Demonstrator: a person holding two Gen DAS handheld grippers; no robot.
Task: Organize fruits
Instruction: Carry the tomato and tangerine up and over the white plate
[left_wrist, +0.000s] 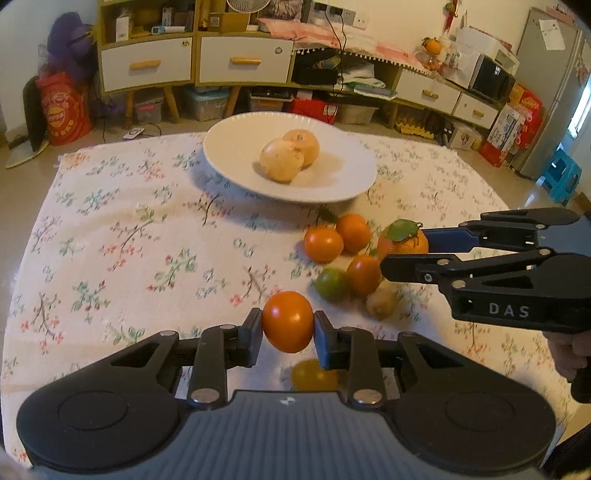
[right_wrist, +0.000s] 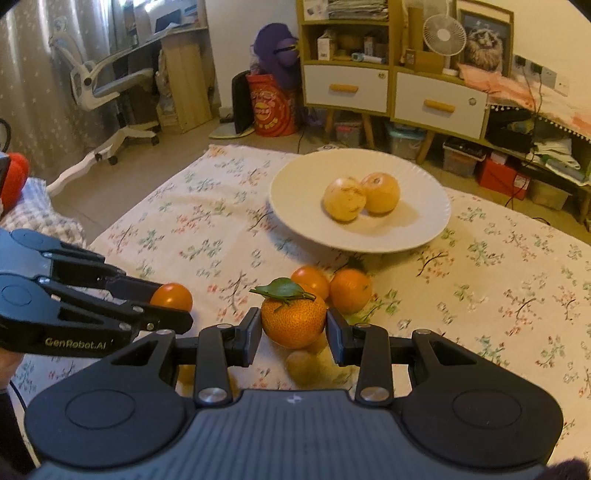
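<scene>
My left gripper (left_wrist: 288, 328) is shut on a smooth orange fruit (left_wrist: 288, 320), lifted above the floral cloth. My right gripper (right_wrist: 293, 326) is shut on a leafy mandarin (right_wrist: 293, 320); in the left wrist view that mandarin (left_wrist: 404, 240) sits between the right gripper's fingers (left_wrist: 406, 266). A white plate (left_wrist: 236, 147) beyond holds two pale yellow fruits (left_wrist: 282, 159). Loose on the cloth lie two oranges (left_wrist: 323, 244), another orange (left_wrist: 364, 275), a green citrus (left_wrist: 331, 283) and a kiwi (left_wrist: 382, 303). The left gripper's fruit (right_wrist: 172, 295) shows at the left of the right wrist view.
A floral cloth (left_wrist: 129, 240) covers the table. A yellowish fruit (left_wrist: 314, 374) lies partly hidden under my left gripper. Beyond the table stand cabinets with drawers (left_wrist: 147, 66), a red bag (left_wrist: 64, 109) and a blue stool (left_wrist: 563, 177). A white office chair (right_wrist: 107, 85) stands at the left.
</scene>
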